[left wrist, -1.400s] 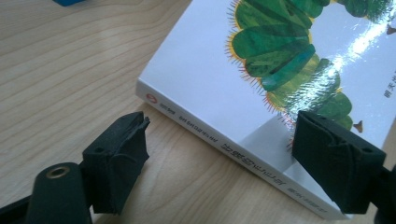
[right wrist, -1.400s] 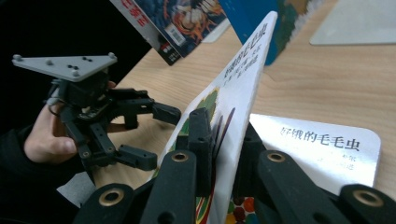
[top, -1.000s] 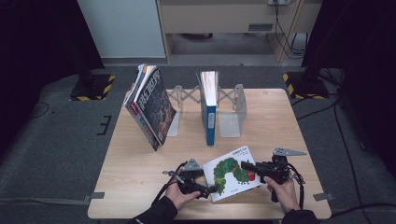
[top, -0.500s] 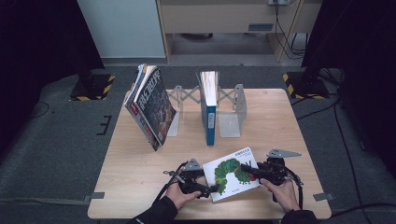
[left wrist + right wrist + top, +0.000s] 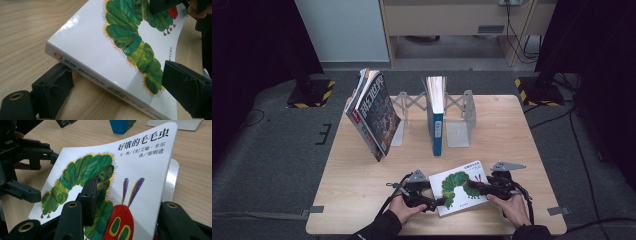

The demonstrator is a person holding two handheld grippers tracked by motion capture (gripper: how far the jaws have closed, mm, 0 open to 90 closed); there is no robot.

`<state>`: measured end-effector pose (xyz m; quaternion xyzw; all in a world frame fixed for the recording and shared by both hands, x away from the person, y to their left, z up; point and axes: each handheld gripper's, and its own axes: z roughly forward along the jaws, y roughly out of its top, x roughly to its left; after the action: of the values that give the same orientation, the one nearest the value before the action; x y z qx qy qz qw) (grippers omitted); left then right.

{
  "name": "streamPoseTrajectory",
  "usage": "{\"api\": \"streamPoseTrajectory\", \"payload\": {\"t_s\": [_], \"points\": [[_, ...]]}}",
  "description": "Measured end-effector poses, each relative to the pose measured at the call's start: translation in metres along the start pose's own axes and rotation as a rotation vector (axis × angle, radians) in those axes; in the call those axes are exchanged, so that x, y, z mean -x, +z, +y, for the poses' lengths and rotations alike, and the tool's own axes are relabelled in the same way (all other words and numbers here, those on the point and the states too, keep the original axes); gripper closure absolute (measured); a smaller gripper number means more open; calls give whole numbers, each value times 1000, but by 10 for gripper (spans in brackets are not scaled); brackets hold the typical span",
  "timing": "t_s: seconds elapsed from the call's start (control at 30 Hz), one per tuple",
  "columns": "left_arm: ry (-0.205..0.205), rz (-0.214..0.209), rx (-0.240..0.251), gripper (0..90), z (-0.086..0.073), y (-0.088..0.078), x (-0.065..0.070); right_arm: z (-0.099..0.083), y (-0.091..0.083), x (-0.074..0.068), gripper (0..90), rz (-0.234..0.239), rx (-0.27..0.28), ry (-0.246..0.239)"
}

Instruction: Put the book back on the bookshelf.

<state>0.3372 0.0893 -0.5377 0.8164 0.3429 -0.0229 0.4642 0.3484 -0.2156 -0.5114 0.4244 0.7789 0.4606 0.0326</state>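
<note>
Right tool loosening on white caterpillar book; left tool grips spine.

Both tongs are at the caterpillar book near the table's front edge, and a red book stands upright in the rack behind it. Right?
Not quite: the book standing in the rack is blue, not red, as the high view shows. Both tongs, left and right, are indeed at the caterpillar book near the table's front edge.
</note>
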Motion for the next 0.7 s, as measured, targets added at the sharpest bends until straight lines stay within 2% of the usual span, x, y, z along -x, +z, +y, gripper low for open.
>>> {"api": "streamPoseTrajectory", "payload": {"t_s": [0.17,0.27,0.4,0.6,0.7], "points": [[6,6,-3,90,0,0,1,0,5,-4,540,24,-10,-11],[43,32,-18,105,0,0,3,1,6,-6,530,33,-8,-14],[38,29,-16,108,0,0,2,1,6,-6,491,37,-4,-19],[23,20,-9,120,0,-1,1,3,7,-11,365,18,-42,-92],[14,17,-3,134,0,-1,0,4,7,-12,332,5,-42,-98]]}}
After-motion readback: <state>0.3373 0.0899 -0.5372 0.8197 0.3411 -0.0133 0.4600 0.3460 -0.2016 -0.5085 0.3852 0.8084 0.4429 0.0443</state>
